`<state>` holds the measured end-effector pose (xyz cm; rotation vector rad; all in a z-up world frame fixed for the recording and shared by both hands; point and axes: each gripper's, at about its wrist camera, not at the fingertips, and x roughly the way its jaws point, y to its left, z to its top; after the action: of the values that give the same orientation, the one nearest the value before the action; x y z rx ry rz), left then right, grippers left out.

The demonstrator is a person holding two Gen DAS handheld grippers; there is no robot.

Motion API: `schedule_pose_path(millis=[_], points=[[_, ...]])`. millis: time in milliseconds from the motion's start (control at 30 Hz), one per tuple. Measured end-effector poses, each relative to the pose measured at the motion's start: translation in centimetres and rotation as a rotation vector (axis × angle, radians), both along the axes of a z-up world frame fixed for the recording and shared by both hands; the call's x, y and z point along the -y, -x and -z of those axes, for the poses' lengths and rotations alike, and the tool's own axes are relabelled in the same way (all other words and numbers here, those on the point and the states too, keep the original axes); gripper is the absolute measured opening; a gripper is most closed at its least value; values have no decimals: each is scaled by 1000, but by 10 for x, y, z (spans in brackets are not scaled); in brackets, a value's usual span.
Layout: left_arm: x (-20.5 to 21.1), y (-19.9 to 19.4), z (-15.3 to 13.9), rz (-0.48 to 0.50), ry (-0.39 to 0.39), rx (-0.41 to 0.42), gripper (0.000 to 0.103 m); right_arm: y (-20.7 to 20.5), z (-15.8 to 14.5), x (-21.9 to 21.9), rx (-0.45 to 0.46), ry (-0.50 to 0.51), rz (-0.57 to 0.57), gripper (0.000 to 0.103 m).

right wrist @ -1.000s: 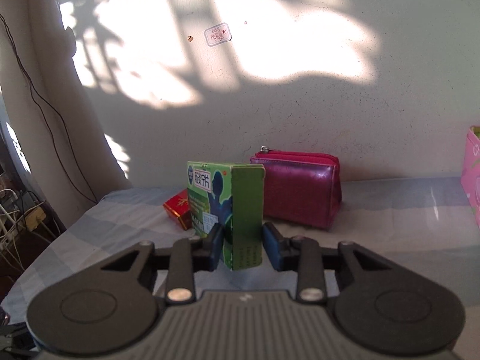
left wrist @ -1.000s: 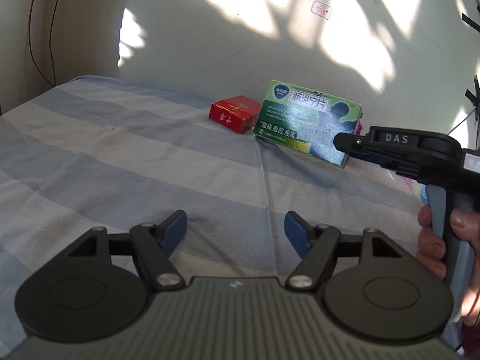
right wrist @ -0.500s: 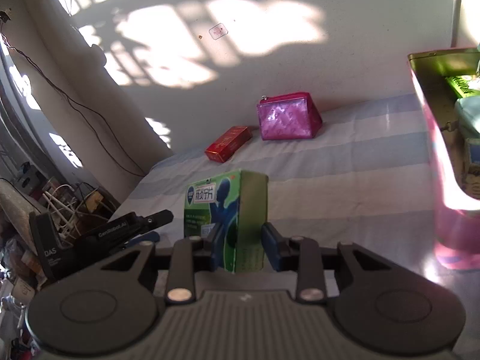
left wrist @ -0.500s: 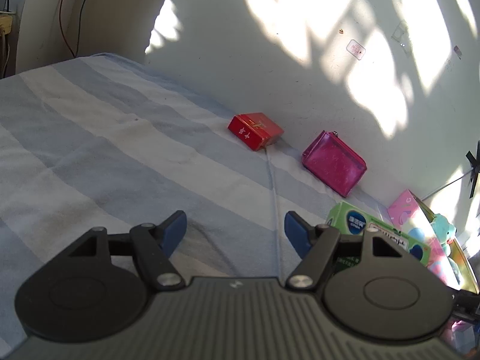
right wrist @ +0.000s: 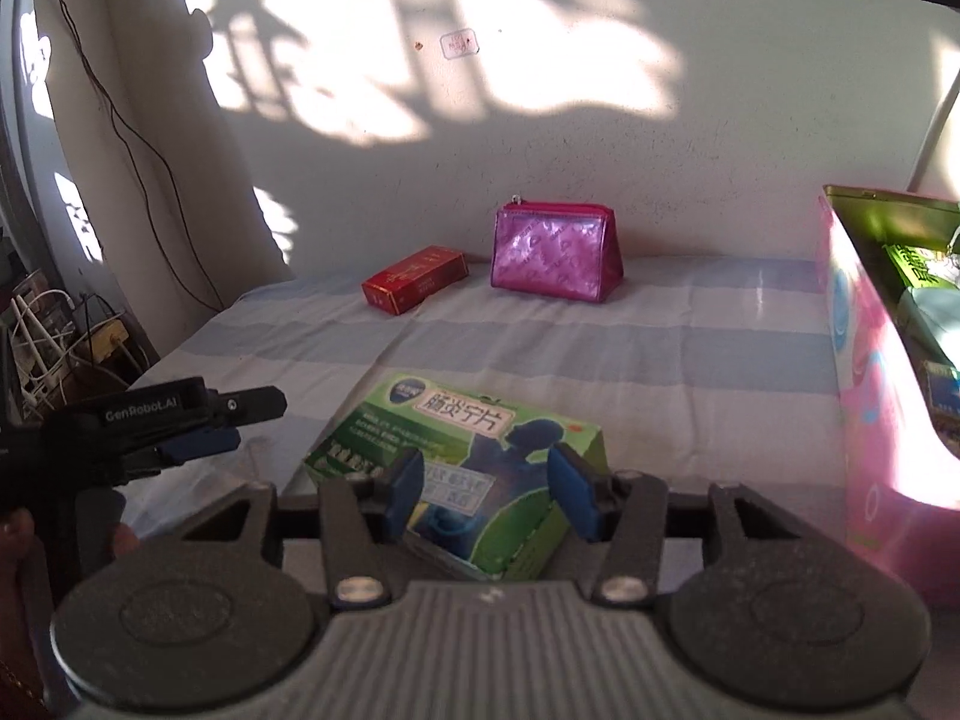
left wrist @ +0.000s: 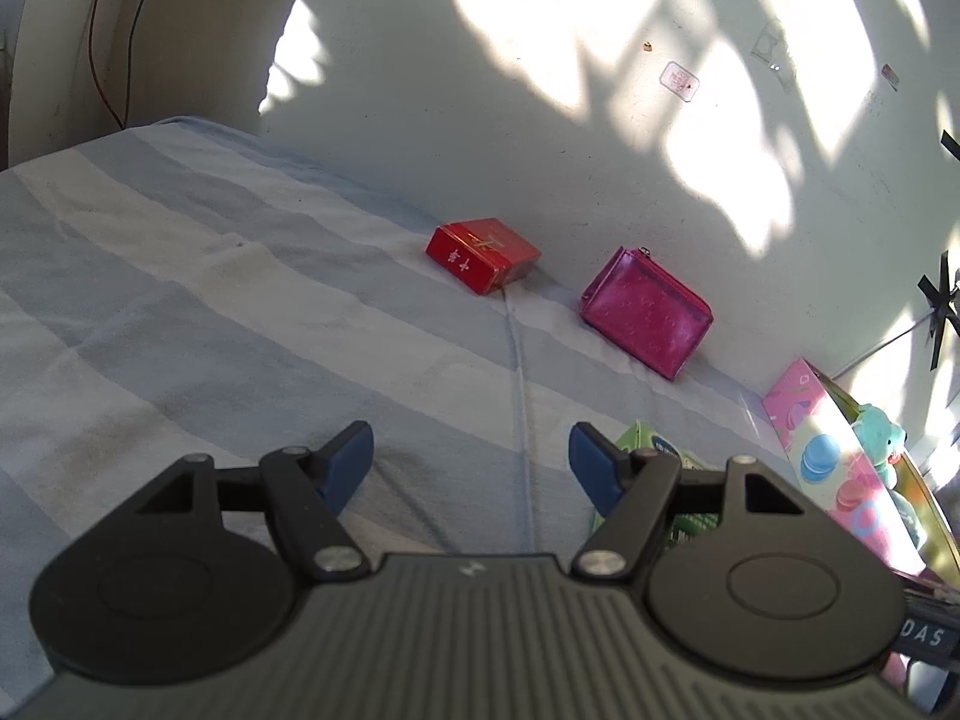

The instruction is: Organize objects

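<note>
Each claw is matte black plastic: a ribbed grey-black housing, two round discs at the sides, and linkage arms pinned with silver screws. The fingers [left wrist: 350, 462] end in blue pads. Seen from the right wrist, the left claw [right wrist: 204, 426] carries white "GenRobot.AI" lettering, and a hand [right wrist: 24, 546] wraps its dark grip.

Green box [right wrist: 456, 450], red pack [right wrist: 414, 279], magenta pouch [right wrist: 555, 252], blue-striped sheet [right wrist: 600, 330]
</note>
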<state>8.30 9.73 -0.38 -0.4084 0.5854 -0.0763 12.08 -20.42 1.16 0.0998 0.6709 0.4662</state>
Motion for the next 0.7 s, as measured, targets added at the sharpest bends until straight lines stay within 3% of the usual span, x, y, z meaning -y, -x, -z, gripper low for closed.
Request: schedule_pose_path(millis=[67,300,500,700], points=[[3,0,0,13,-9,1,74,1,1,-7,24,47,-14,56],[7,-2,2,32,-25,-7,74,0,6,-11,82,122,-12,59],[4,-2,4,37,-14,-17,74,-12,8,4,32,35,65,59],[8,-2,4,147,50,0,73,14,5,15,-23,9,-34,59]])
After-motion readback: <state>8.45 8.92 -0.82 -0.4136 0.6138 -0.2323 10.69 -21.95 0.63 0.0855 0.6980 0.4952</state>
